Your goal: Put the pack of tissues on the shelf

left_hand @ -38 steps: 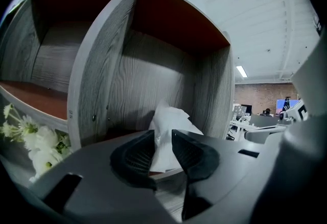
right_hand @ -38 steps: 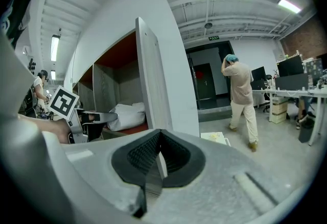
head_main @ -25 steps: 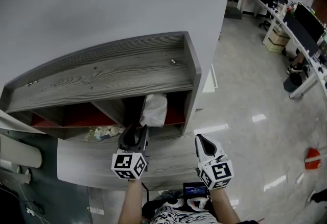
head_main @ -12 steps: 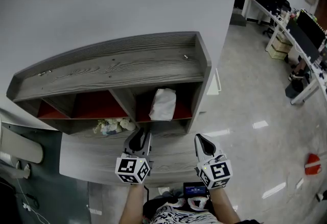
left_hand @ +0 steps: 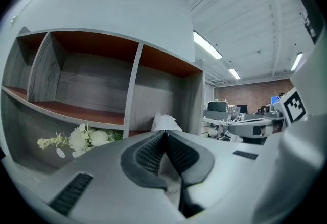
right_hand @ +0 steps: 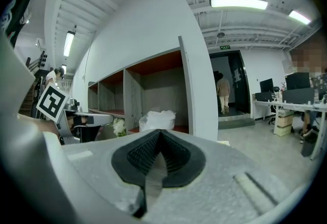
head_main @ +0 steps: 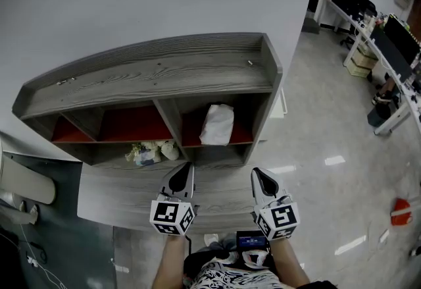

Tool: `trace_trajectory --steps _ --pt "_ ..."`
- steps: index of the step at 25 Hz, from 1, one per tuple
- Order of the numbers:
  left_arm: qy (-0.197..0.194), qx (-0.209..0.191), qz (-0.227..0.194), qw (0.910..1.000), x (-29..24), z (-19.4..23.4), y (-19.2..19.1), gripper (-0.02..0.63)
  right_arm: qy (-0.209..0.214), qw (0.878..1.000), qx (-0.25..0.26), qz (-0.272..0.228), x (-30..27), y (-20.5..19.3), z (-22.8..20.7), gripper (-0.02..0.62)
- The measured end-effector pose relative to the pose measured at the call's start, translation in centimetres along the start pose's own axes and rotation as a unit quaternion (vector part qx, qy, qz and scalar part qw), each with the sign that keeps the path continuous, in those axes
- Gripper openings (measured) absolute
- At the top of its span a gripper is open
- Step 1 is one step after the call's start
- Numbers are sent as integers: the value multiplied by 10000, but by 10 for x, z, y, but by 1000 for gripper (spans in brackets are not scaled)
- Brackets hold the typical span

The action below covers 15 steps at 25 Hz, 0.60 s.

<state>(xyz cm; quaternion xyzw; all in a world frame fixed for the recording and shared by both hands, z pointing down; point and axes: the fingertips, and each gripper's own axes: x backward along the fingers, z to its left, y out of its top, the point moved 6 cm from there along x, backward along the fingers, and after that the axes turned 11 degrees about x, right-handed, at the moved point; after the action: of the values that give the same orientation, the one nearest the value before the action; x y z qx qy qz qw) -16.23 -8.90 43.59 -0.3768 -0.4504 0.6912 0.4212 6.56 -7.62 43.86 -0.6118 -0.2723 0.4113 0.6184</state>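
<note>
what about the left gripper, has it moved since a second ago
Yes. The left gripper has drawn back from the grey wooden shelf, toward the person, leaving the white tissue pack in its right compartment.

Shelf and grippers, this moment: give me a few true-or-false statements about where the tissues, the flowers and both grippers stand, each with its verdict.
1. The pack of tissues sits in the right-hand red-floored compartment of the shelf. True.
2. The left gripper is shut on the pack. False: its jaws are together with nothing between them, and it hangs in front of the shelf, apart from the pack.
3. The white flowers share the pack's compartment. False: they lie on the level below, to the pack's left.
4. The right gripper is shut and empty. True.
</note>
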Motion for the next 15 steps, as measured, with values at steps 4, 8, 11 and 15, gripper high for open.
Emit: trace_trajectory --steps 4,8,11,15 --pt "-142 36 30 9999 4 -4 0 8 -32 10000 30 17 5 0 4 5" --pt "-183 68 17 9998 6 -4 0 8 -38 10000 76 33 8 0 7 3" --pt "-206 79 14 9998 8 -4 1 8 -52 9999 97 41 10 1 9 4" --pt "-222 93 4 9997 11 -4 1 8 -52 10000 71 24 13 1 11 5"
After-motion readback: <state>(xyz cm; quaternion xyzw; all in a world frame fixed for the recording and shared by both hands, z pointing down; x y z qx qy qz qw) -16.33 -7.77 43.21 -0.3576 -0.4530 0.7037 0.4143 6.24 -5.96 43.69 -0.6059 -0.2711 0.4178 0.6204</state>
